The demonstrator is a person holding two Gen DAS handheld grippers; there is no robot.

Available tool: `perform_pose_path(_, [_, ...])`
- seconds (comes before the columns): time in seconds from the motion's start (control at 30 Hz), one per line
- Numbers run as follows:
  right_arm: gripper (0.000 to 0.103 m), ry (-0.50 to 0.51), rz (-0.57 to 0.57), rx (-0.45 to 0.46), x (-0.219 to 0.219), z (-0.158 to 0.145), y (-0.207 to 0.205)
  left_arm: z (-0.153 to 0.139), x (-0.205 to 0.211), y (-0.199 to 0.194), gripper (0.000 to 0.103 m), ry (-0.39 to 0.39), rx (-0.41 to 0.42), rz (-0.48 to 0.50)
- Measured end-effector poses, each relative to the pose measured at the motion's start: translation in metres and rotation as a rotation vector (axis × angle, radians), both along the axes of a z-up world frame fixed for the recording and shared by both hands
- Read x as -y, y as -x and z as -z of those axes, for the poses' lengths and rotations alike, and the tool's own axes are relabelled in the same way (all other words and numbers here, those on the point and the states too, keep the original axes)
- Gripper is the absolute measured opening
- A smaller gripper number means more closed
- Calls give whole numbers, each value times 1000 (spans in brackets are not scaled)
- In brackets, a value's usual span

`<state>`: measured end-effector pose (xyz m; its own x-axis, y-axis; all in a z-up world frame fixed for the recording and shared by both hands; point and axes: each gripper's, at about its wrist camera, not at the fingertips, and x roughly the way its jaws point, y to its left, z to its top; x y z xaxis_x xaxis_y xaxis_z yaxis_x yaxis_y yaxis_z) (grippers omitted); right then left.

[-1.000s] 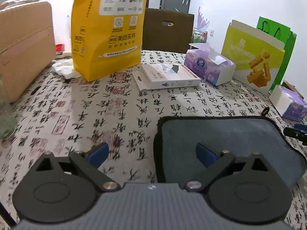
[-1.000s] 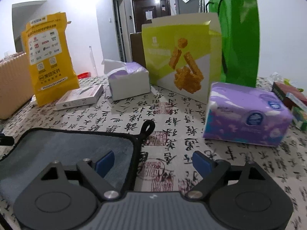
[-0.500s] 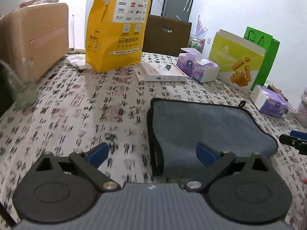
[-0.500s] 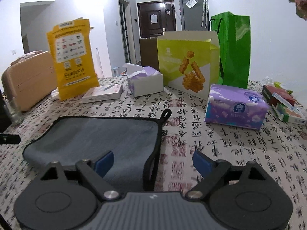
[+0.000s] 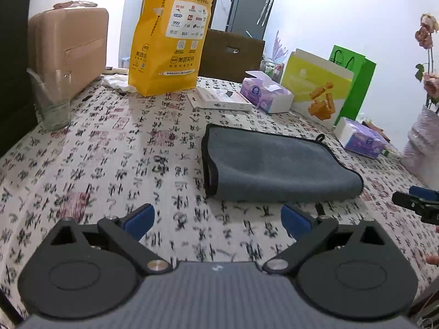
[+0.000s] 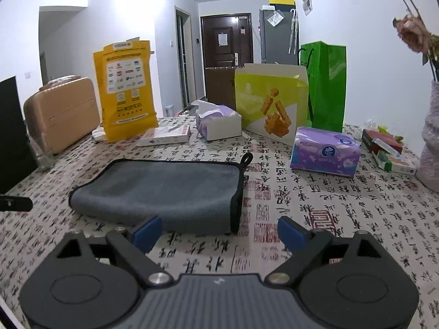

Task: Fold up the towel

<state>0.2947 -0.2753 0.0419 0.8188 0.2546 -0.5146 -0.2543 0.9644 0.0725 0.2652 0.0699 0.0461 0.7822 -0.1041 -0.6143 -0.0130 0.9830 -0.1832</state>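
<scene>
A grey towel [image 5: 274,164] with black edging lies folded on the patterned tablecloth; it also shows in the right wrist view [image 6: 170,189]. Its hanging loop [image 6: 247,157] sticks out at the far right corner. My left gripper [image 5: 216,219] is open and empty, held just short of the towel's near edge. My right gripper [image 6: 216,231] is open and empty, near the towel's near right corner. The right gripper's tip shows in the left wrist view [image 5: 417,203]. The left gripper's tip shows in the right wrist view [image 6: 13,203].
Behind the towel stand a yellow paper bag [image 5: 170,41], a flat white box [image 5: 219,101], an open tissue box [image 5: 266,93], a yellow-green carton [image 6: 271,104] and a green bag [image 6: 326,87]. A purple tissue pack [image 6: 323,150] lies right. A glass [image 5: 52,98] and a tan case [image 5: 68,44] stand left.
Both grippers have pulled back and up from the towel. The fingers that straddled its near corners are now clear of it. The towel lies as before.
</scene>
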Motion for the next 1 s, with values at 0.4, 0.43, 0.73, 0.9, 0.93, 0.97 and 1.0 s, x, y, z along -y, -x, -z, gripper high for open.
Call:
perform_pose_path(0.4, [95, -29, -10, 39, -7, -3, 66, -6, 7, 57, 101, 22, 47, 15])
perform_pose_path(0.43, [95, -34, -11, 41, -7, -3, 71, -6, 9, 62, 101, 17, 53, 17])
perform_pose_path(0.73, [96, -45, -18, 91, -15, -9, 115, -5, 20, 103, 102, -8, 84, 42])
perform_pose_path(0.9, [97, -59, -22, 121, -16, -13, 138, -6, 24, 126, 103, -25, 106, 37])
perform_pose_path(0.93, [97, -60, -23, 125, -16, -13, 143, -7, 24, 130, 103, -27, 113, 36])
perform_pose_path(0.97, [97, -59, -24, 128, -16, -14, 147, -8, 26, 136, 103, -32, 122, 36])
perform_pose_path(1.0, [97, -55, -25, 132, -16, -13, 152, -8, 27, 140, 103, -37, 127, 38])
